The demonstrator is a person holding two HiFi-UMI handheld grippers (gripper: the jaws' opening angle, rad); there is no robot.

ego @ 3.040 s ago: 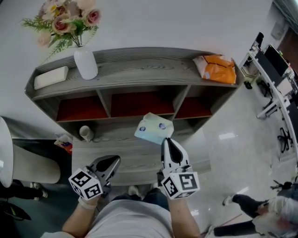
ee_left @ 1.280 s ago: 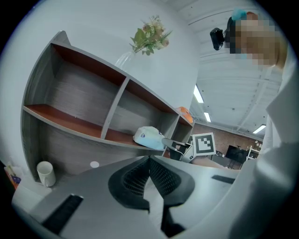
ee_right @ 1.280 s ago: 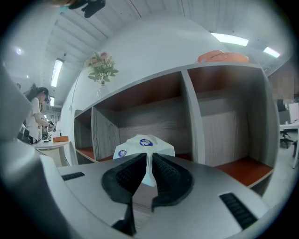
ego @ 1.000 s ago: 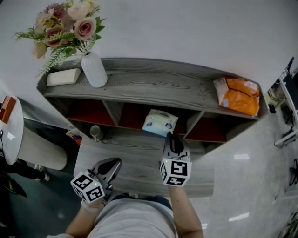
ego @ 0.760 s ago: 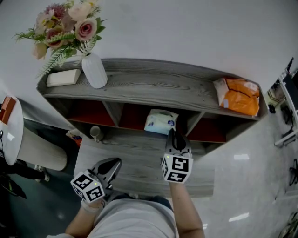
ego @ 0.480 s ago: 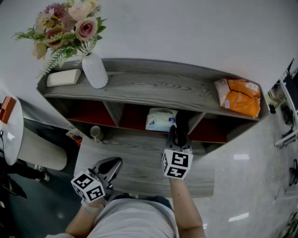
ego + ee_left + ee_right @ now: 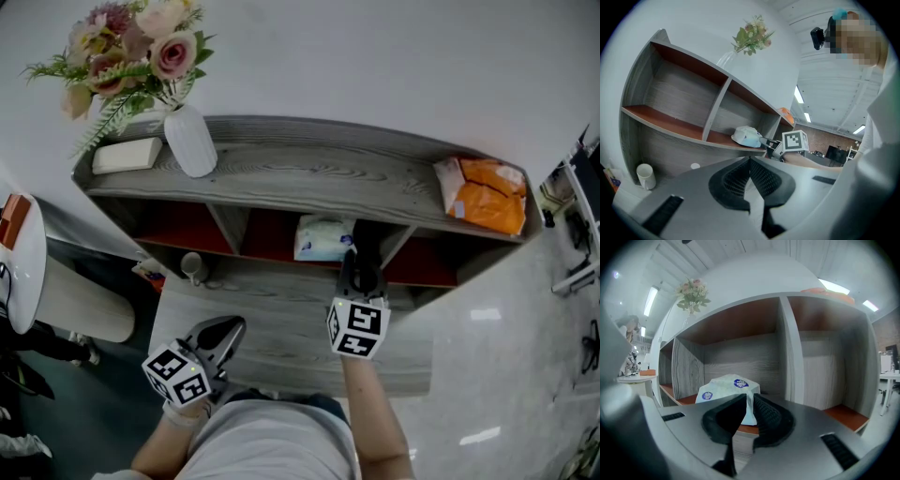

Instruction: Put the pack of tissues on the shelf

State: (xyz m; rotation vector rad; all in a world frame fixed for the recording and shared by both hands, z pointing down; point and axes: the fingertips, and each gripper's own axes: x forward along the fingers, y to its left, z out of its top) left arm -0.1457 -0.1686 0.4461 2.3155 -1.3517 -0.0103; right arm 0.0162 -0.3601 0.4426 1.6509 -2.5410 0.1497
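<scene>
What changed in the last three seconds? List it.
The right gripper carried the pack forward from in front of the shelf into its middle compartment, jaws still pinching the pack's edge. The left gripper stayed low and shut, empty; vase and orange bag unmoved.

Grey wood shelf (image 7: 309, 178) against a plain white wall (image 7: 375, 56)
It has a long top board, three bays with red-brown floors and grey backs, and a lower ledge in front. The floor (image 7: 487, 375) is pale and glossy. A round white table (image 7: 17, 272) stands left, under ceiling strip lights (image 7: 649, 301).
</scene>
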